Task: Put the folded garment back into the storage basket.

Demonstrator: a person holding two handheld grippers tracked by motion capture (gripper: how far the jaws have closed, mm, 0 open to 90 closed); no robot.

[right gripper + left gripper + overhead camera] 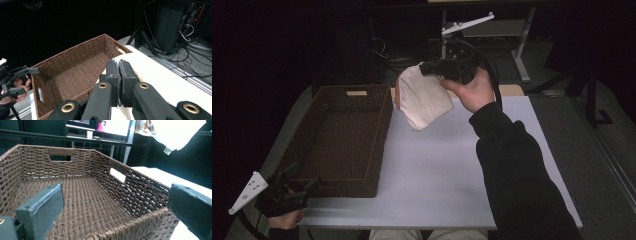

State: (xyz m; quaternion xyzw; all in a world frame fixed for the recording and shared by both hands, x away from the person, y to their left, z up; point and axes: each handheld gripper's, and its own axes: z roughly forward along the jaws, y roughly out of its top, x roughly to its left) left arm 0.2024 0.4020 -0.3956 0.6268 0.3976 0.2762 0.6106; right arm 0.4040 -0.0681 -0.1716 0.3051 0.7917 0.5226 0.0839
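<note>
Fingers of the right gripper (424, 67) clamp a cream cloth (422, 97), tag unreadable; left gripper (299, 181) fingers apart.

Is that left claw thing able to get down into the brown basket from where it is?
Probably yes. The left gripper sits open at the basket's near corner, the basket's top is open, and the cloth hangs off to the side in the right gripper.

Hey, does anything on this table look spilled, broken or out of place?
Nothing stands out. The brown woven rectangular basket sits flat and intact on the white table, with nothing inside. The cream folded cloth hangs above the table, clamped in the right gripper. The left gripper is open at the basket's near corner.
</note>
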